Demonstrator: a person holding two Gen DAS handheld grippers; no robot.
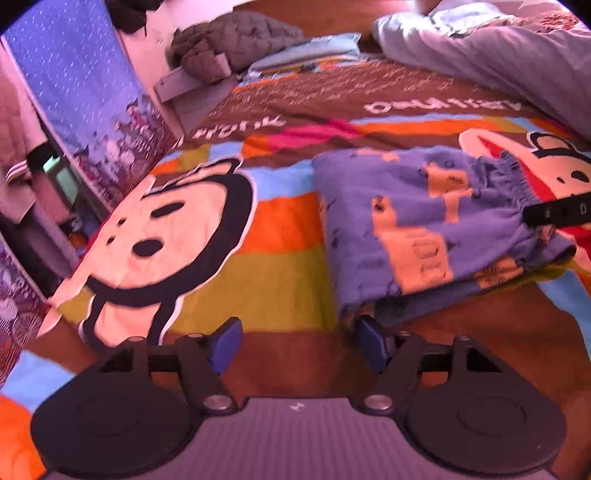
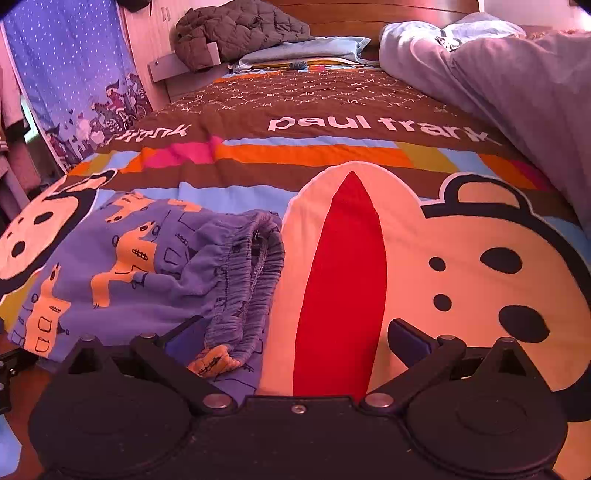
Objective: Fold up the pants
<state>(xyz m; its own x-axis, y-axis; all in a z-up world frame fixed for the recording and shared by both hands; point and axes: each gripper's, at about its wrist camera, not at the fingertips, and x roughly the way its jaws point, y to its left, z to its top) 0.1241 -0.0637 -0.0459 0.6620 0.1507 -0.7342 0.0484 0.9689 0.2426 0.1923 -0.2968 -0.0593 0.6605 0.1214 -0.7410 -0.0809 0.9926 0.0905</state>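
On the bed (image 2: 332, 147), the blue pants (image 2: 140, 266) lie already doubled between both grippers, whose jaws stand apart and empty; the cloth looks light and limp (it will sag), so the gathered waistband (image 2: 255, 280) seems the firmest hold.

pants (image 2: 122, 273): 1 folded pair | hand-held gripper: 2, left (image 1: 295, 345), right (image 2: 295, 339) | bedspread (image 2: 332, 155): 1 | padded jacket (image 2: 236, 29): 1 | duvet (image 2: 498, 74): 1 | curtain (image 2: 70, 74): 1

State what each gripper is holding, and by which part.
Nothing is held. The left gripper and right gripper stand open at the near edge of the pants.
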